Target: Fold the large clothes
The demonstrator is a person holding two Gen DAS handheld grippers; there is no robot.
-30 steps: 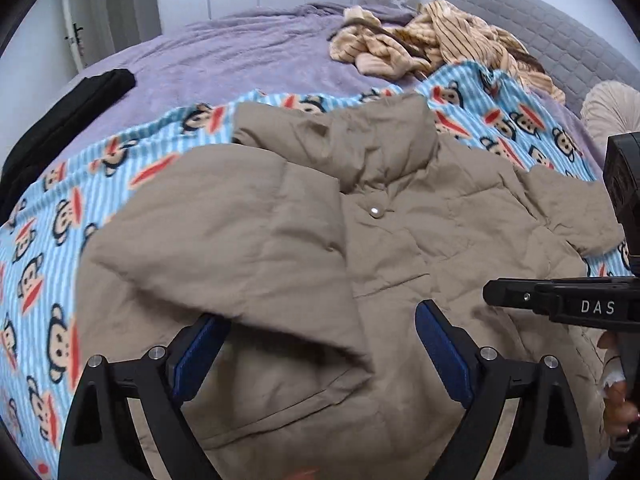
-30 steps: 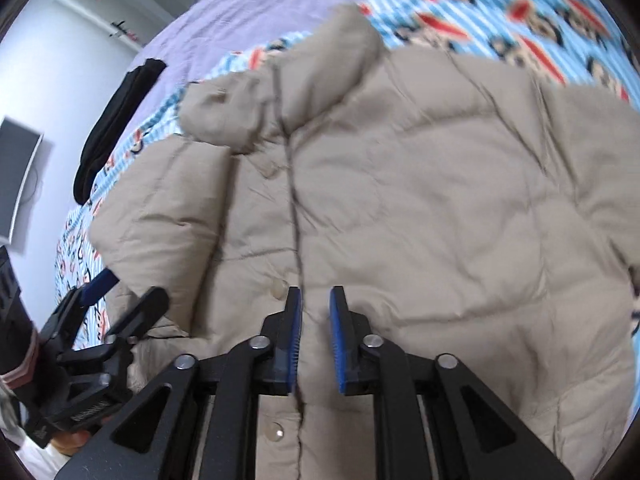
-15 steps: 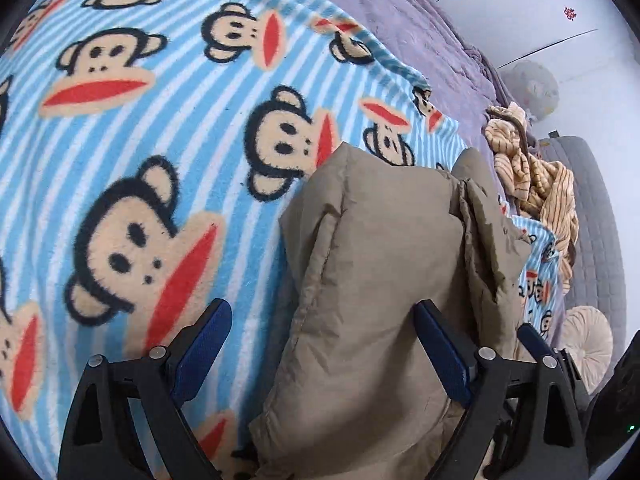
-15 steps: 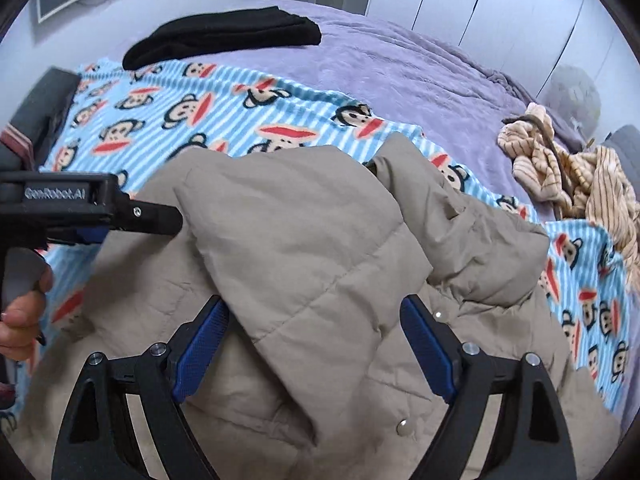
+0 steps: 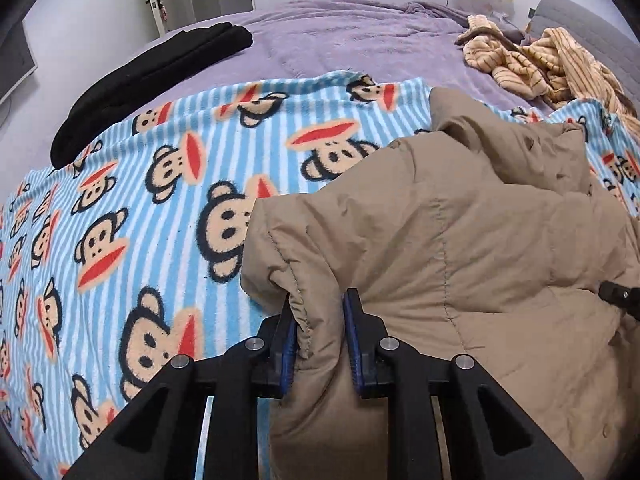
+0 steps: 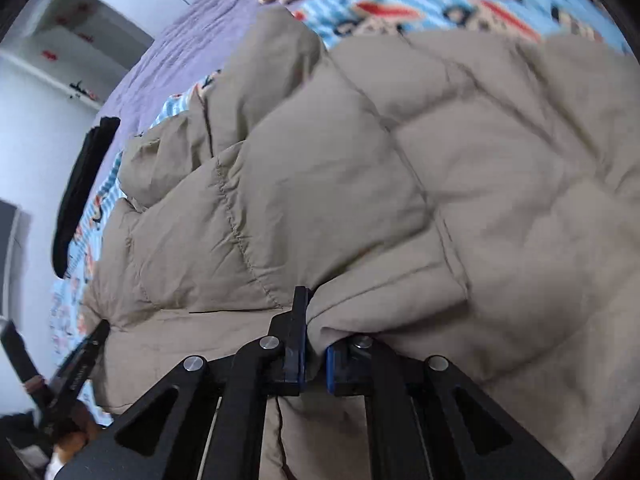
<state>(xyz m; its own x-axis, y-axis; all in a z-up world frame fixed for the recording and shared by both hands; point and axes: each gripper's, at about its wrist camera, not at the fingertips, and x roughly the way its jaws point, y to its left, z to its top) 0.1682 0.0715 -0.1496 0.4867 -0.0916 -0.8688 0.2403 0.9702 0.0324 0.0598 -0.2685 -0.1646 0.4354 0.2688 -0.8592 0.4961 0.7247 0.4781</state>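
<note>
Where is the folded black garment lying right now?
In the left wrist view the black garment lies upper left on the purple bedspread, just beyond the monkey-print blanket, well apart from the tan puffer jacket.

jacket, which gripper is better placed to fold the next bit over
Probably the left. The left gripper is shut on the jacket at its outer edge beside the bare blanket; the right gripper pinches fabric mid-jacket.
</note>
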